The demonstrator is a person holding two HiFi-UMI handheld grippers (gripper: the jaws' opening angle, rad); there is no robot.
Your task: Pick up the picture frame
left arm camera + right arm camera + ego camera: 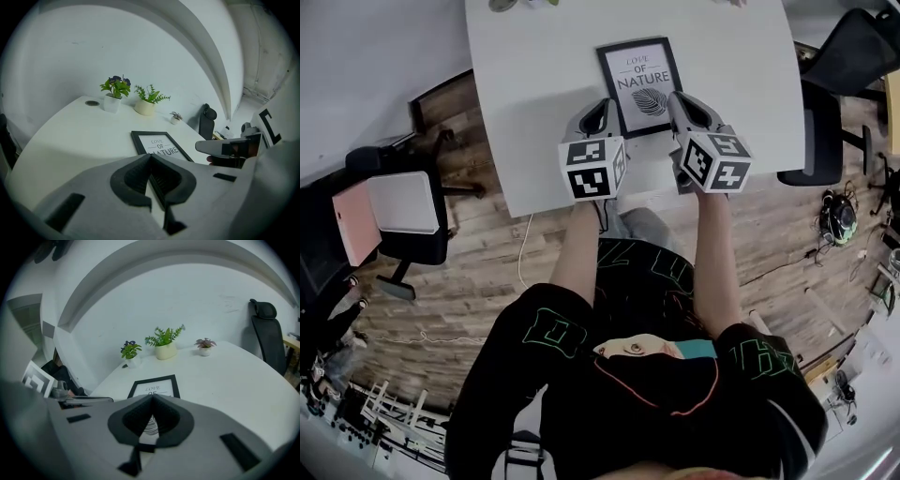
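left gripper (pixel 600 111) jaws together | right gripper (pixel 680 101) jaws together | picture frame (pixel 639 82) flat on table (pixel 534 103), near edge between them

A white worktop (pixel 534 112) carries a black picture frame (pixel 640 82) lying flat near its middle, and three potted plants (pixel 164 344) along its far edge.

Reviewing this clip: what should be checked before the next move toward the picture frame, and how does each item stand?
1. Picture frame flat on the table: ok.
2. Left gripper jaws apart for a grasp: not ok, tips together, nothing between.
3. Right gripper jaws apart: not ok, tips together too.
4. Grippers flank the frame's near end: ok.
5. Potted plants well apart from the frame: ok.
6. Gap under the frame's edge for a jaw: cannot tell.
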